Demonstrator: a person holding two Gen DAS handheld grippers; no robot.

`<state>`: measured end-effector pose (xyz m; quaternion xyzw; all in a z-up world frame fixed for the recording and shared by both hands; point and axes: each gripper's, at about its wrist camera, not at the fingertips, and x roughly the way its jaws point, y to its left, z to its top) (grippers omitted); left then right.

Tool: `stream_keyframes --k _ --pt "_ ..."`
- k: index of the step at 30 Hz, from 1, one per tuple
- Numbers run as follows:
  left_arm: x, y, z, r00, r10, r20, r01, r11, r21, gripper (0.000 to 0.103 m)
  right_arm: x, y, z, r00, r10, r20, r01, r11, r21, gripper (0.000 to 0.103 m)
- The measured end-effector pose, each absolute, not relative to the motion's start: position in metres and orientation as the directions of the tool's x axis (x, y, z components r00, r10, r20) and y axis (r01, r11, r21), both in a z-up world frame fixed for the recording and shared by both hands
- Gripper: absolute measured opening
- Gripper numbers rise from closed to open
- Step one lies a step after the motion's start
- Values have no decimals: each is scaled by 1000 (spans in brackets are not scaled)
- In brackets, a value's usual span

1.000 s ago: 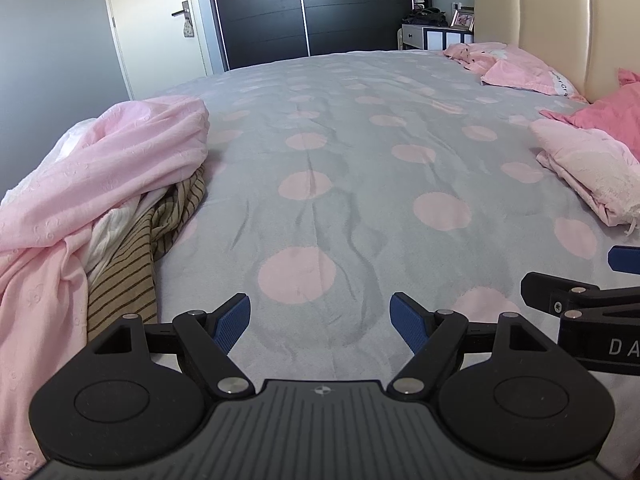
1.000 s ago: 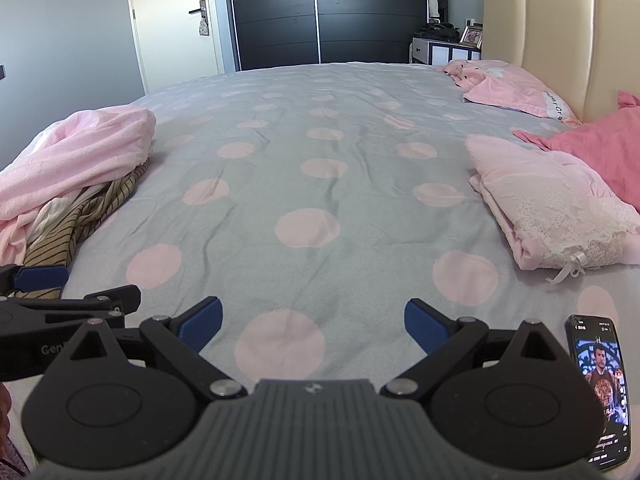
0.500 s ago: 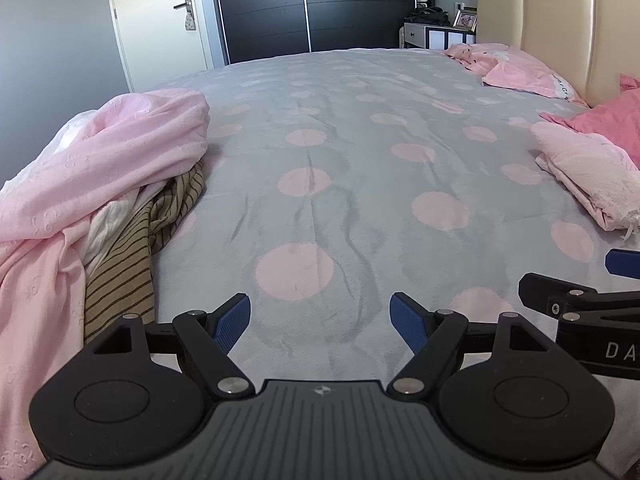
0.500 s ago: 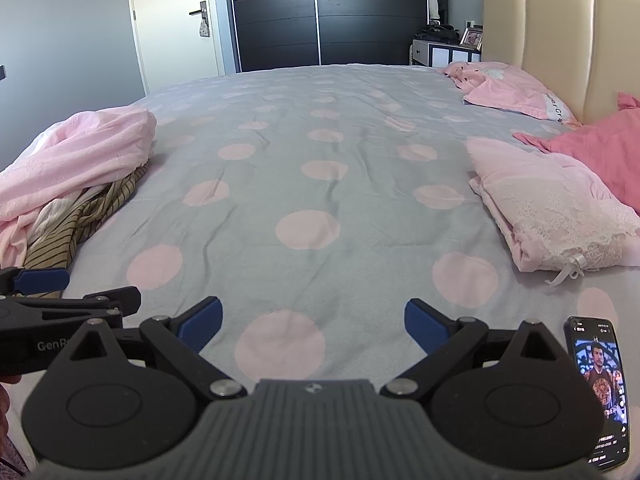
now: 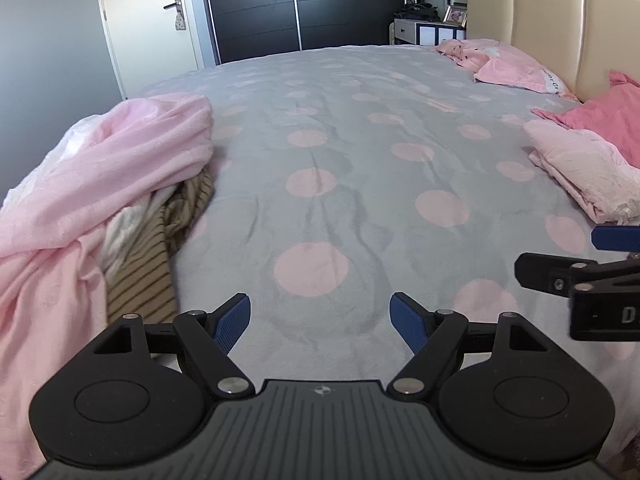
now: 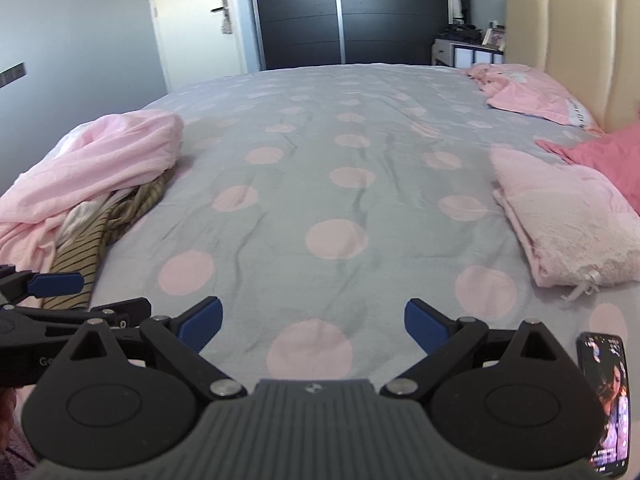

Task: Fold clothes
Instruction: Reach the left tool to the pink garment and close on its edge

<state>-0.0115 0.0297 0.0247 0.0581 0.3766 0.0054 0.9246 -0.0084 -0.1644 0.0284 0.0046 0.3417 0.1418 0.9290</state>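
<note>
A heap of unfolded clothes lies at the bed's left edge: a pink garment point(image 5: 100, 184) point(image 6: 92, 172) draped over a brown striped garment point(image 5: 144, 280) point(image 6: 80, 252) and some white fabric. A folded pale pink garment with lace trim point(image 5: 588, 176) point(image 6: 568, 224) rests on the right. My left gripper point(image 5: 320, 320) hovers open over the grey bedspread, just right of the striped garment, holding nothing. My right gripper point(image 6: 314, 322) is open too, above the bare middle of the bed. Each gripper shows at the edge of the other's view.
The grey bedspread with pink dots point(image 5: 360, 160) stretches ahead. Pink pillows point(image 6: 532, 88) lie against the beige headboard point(image 5: 560, 32). A phone with a lit screen point(image 6: 608, 404) lies at the near right. A dark wardrobe point(image 6: 348, 12) and a door stand beyond.
Both grippers have drifted slightly, the views tilting a little downward and leftward. Both stay open and nothing on the bed has moved.
</note>
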Motion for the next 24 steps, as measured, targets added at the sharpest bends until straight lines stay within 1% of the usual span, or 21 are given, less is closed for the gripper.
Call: stream_keyframes --k 4,9,15,16,17,19,23,24 --pt "-9 62 39 700 89 -709 22 989 146 66 -4 -153 42 689 335 -642 -338 933 124 98" --pt "-4 112 62 701 207 -683 -32 965 259 64 9 -141 55 642 387 -662 -395 907 148 98" --pt "10 181 78 670 380 -637 -154 911 382 65 26 -131 59 620 421 -662 -404 895 191 98" --pt "12 192 78 662 410 -628 -171 898 406 70 27 -128 58 614 429 -663 -409 891 197 98" --pt "14 202 79 653 440 -617 -188 883 430 72 28 -126 55 607 434 -665 -415 887 200 98" --pt "18 222 78 634 488 -600 -213 856 471 73 29 -122 49 600 432 -674 -417 887 198 98" --pt "26 250 62 615 479 -626 -208 865 457 73 30 -116 35 580 425 -695 -419 887 192 98" --pt "27 253 60 619 472 -628 -208 869 448 71 31 -115 32 575 420 -702 -420 888 187 98"
